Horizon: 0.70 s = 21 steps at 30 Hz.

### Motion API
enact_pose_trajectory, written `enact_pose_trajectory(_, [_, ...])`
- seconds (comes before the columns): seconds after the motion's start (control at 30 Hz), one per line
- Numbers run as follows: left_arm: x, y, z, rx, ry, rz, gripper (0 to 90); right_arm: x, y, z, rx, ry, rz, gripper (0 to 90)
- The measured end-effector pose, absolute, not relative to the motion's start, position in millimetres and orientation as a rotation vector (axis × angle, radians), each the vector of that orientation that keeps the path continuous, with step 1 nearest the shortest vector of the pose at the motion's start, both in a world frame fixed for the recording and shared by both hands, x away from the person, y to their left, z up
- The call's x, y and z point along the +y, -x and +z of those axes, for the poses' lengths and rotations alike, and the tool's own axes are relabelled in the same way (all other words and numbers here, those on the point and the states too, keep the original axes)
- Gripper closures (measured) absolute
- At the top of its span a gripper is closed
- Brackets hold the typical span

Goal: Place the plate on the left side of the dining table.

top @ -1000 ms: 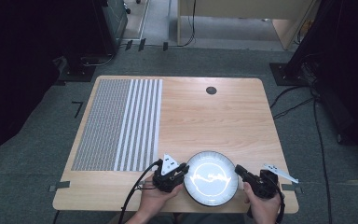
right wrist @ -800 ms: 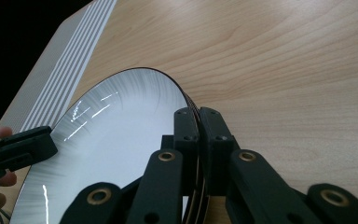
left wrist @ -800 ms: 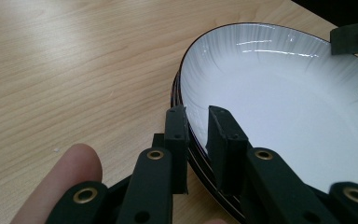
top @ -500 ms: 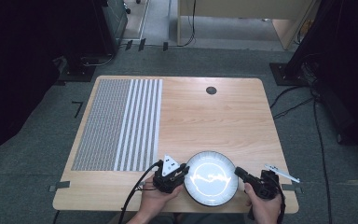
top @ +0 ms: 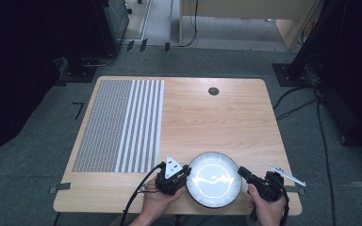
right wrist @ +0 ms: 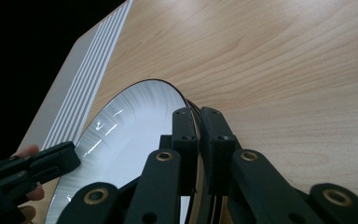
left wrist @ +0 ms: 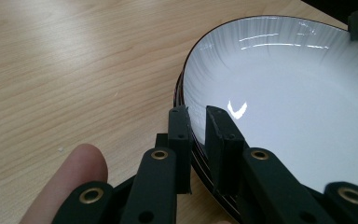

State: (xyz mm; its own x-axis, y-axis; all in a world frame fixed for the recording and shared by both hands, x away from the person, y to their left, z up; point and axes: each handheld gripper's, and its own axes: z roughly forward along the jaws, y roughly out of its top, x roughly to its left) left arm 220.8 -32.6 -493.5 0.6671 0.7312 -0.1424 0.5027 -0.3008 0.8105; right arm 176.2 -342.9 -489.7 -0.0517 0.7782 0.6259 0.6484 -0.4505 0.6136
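A light wooden rectangular table (top: 217, 122) stands on grey carpet, with dark equipment and trailing cables around it. On its left part lies a grey mat (top: 120, 125) patterned with fine dots on one side and white stripes on the other; the striped edge of it also shows in the right gripper view (right wrist: 81, 88). A small dark round disc (top: 213, 91) is set in the tabletop near the far edge, well apart from everything else.

Near the table's front edge sits a round white glossy plate with a thin dark rim (top: 214, 180), between the person's two hands. In the left gripper view the plate's rim (left wrist: 186, 88) curves up from the wood, and its white inside shows faint radial streaks and bright reflections.

The left gripper (top: 179, 175), black, with a grey three-cornered plate on top, is at the plate's left edge. In its own view the left gripper (left wrist: 199, 126) has its two jaws drawn close on either side of the rim, clamping it; a fingertip shows beside them at lower left.

The right gripper (top: 245, 175) is at the plate's right edge. In its own view the right gripper (right wrist: 198, 128) likewise pinches the plate's rim (right wrist: 168, 85) between nearly closed jaws, with the other gripper visible at lower left.
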Motion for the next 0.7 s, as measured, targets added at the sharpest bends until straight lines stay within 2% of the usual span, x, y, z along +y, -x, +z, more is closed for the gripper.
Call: enact_pose_trajectory(0.7, [-36, -219, -497, 0.973, -1.948, 0.349, 80.4, -331, -183, -494, 1.578, -2.079, 1.462, 80.3])
